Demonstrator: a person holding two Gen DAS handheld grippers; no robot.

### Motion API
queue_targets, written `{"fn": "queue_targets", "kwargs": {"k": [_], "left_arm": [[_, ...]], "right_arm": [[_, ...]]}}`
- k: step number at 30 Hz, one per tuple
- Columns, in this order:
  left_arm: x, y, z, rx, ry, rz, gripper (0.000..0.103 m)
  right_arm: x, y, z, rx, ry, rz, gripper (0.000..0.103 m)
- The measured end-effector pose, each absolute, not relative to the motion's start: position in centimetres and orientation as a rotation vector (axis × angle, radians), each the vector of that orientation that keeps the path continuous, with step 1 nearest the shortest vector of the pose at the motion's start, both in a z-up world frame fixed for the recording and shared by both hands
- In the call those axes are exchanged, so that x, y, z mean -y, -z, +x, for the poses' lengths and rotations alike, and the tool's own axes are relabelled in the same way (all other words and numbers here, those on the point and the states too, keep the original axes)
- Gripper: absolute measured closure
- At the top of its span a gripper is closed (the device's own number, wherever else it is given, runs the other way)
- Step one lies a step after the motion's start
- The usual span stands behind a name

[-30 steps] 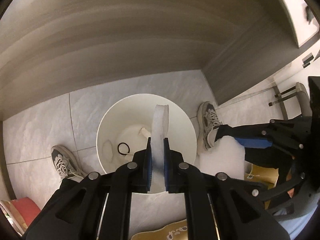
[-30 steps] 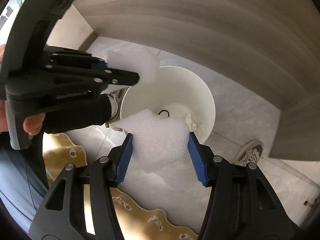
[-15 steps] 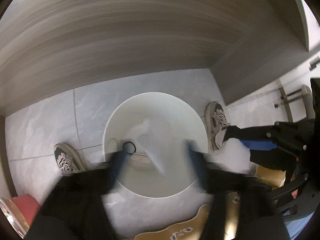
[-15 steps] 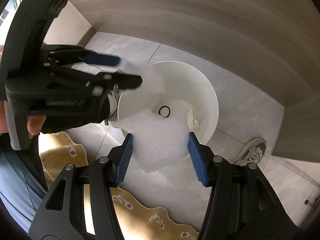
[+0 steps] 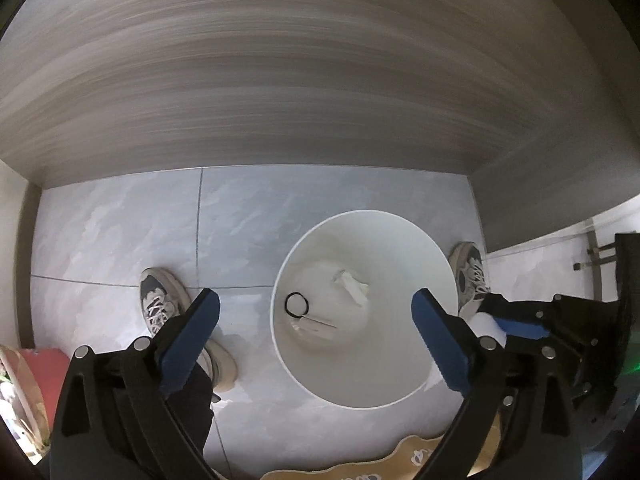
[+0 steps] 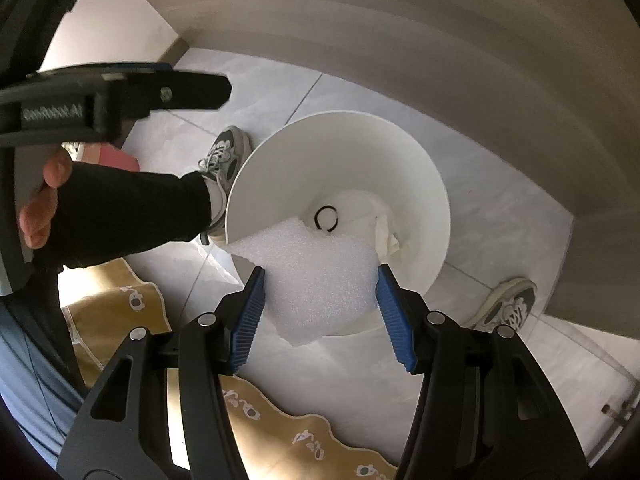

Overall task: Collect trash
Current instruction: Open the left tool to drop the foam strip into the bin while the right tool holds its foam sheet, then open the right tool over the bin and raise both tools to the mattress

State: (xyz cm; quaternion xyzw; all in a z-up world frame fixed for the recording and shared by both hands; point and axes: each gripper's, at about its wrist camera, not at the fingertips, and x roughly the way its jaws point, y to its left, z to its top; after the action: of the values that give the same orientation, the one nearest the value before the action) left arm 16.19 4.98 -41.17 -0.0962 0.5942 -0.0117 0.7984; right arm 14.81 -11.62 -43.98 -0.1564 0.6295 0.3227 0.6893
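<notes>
Only the right wrist view shows the white foam sheet (image 6: 320, 276) in full: a thin, pebbled piece with torn, jagged edges, clamped by its two sides between the blue pads of the right hand-held gripper (image 6: 320, 312), which is clenched on it. It hangs over the near rim of the white bin (image 6: 432, 184), partly above the opening and partly above the floor (image 6: 500, 208). From the left wrist view just a small white corner of this foam (image 5: 486, 326) peeks out beside the right hand-held gripper (image 5: 516, 326) at the far right edge.

The left wrist view, for its part, looks straight down into the bin (image 5: 400, 232) and shows the bottom clearly: a black hair tie (image 5: 297, 305), a crumpled white tissue (image 5: 352, 282) and a flat pale scrap (image 5: 314, 326) just beside the hair tie. The left hand-held gripper (image 5: 316, 332) is released; its jaws have just been opening and now stand wide apart with nothing between them, one pad over the floor beside a sneaker (image 5: 160, 300), the other over the bin's right rim.

In the right wrist view the left hand-held gripper (image 6: 192, 86) appears side-on at upper left, held by a hand (image 6: 42, 204) in a black sleeve (image 6: 132, 212). A second sneaker (image 6: 506, 302) stands right of the bin, and a tan patterned mat (image 6: 280, 424) lies at the bottom.
</notes>
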Motion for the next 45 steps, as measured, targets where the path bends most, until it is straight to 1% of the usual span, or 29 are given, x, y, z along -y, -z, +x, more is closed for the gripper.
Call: {"fn": "queue_targets", "kwargs": {"k": [1, 2, 3, 5, 11, 16, 19, 26, 32, 37, 41, 45], "left_arm": [[-5.0, 41.2, 16.2, -1.275, 0.025, -0.205, 0.007], [-5.1, 41.2, 16.3, -1.274, 0.023, -0.201, 0.007], [-5.3, 41.2, 16.3, -1.274, 0.019, -0.198, 0.006], [-5.5, 41.1, 16.4, -1.272, 0.019, -0.202, 0.006], [-6.0, 39.7, 15.8, -1.256, 0.034, -0.211, 0.006], [-5.8, 36.9, 13.9, -1.207, 0.047, -0.226, 0.006], [-5.4, 34.8, 12.2, -1.168, 0.058, -0.215, 0.006], [-3.1, 29.1, 8.0, -1.076, 0.094, -0.128, 0.006], [-1.3, 23.0, 5.6, -0.964, 0.115, -0.08, 0.006], [-0.2, 17.0, 4.4, -0.854, 0.115, -0.05, 0.006], [0.4, 12.9, 4.0, -0.788, 0.096, -0.016, 0.006], [0.3, 9.6, 4.4, -0.729, 0.07, -0.008, 0.006]], "right_arm": [[11.6, 44.2, 14.9, -1.409, -0.723, -0.354, 0.05], [11.5, 44.4, 14.9, -1.411, -0.725, -0.352, 0.044], [11.5, 44.6, 15.0, -1.419, -0.728, -0.347, 0.027], [11.6, 44.9, 15.1, -1.421, -0.722, -0.345, 0.005], [12.0, 43.8, 14.3, -1.383, -0.664, -0.431, 0.005], [14.3, 40.4, 13.9, -1.329, -0.63, -0.35, 0.005], [15.7, 37.4, 13.0, -1.283, -0.629, -0.282, 0.005], [17.7, 29.7, 8.9, -1.123, -0.658, -0.228, 0.005], [18.5, 21.6, 6.8, -0.938, -0.647, -0.181, 0.005], [19.3, 14.8, 5.8, -0.772, -0.599, -0.165, 0.005], [19.8, 10.4, 5.5, -0.669, -0.568, -0.166, 0.005], [20.3, 6.7, 6.0, -0.607, -0.555, -0.127, 0.005]]}}
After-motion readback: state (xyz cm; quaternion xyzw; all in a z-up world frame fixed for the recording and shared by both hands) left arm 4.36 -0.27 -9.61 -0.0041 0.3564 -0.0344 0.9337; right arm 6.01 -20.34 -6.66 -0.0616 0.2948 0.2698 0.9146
